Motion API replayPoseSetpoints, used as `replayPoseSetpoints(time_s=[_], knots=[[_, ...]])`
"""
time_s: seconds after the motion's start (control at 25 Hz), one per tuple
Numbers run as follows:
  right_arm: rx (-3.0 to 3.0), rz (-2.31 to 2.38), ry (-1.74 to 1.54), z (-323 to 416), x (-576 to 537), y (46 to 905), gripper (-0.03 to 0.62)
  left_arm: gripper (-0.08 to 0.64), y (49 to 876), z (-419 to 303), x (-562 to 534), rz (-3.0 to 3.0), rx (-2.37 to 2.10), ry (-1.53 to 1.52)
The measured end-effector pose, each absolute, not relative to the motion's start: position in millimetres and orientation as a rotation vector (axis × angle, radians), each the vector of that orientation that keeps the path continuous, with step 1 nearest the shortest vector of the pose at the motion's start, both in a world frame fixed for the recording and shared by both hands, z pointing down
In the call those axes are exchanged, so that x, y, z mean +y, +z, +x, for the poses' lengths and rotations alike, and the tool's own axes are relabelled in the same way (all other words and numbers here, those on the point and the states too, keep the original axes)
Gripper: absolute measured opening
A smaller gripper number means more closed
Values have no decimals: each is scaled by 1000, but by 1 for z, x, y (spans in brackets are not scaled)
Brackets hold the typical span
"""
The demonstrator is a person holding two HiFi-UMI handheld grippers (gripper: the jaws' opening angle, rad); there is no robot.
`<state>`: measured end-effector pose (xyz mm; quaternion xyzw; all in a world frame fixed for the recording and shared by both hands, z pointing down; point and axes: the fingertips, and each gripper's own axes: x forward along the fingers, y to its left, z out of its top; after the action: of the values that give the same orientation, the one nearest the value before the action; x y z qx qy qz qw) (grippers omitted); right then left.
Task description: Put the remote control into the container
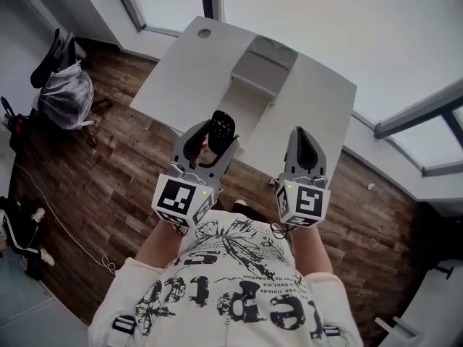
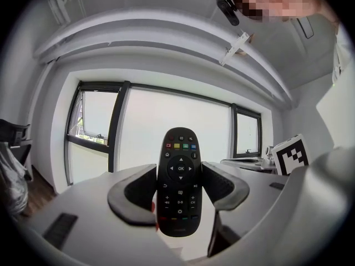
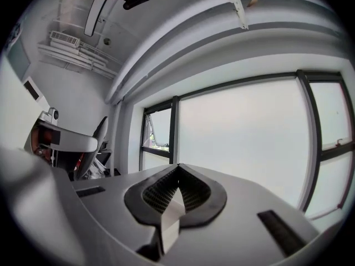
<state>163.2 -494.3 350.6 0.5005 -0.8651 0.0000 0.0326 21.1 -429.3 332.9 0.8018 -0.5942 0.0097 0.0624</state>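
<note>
Fingers (image 2: 133,195) of the left gripper (image 1: 210,136) clamp the remote (image 2: 178,170); right gripper (image 1: 304,144) pinched together, empty. Carrying stage: next, reach over the container (image 1: 260,71).

white table (image 1: 181,71) | black chair (image 1: 52,53) beside plastic bag (image 1: 64,96) | wood floor (image 1: 130,172)

The left hand-held gripper (image 1: 210,140) grips the remote control (image 1: 221,126) over the tabletop (image 1: 181,78), near a grey container (image 1: 262,67); the right hand-held gripper (image 1: 302,137) seems closed.
</note>
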Motion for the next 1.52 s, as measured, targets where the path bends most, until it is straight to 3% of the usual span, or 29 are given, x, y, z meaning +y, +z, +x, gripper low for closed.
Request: replayPoseSetpoints(time_s=[0.44, 0.84, 1.52], knots=[[-2565, 1629, 101, 192, -531, 376, 2, 261, 362, 42, -480, 2426, -1677, 124], [-2438, 1692, 188, 169, -577, 407, 2, 261, 403, 27, -541, 2419, -1465, 234], [-2300, 1626, 337, 116, -622, 488, 2, 261, 548, 7, -595, 2196, -1261, 530]])
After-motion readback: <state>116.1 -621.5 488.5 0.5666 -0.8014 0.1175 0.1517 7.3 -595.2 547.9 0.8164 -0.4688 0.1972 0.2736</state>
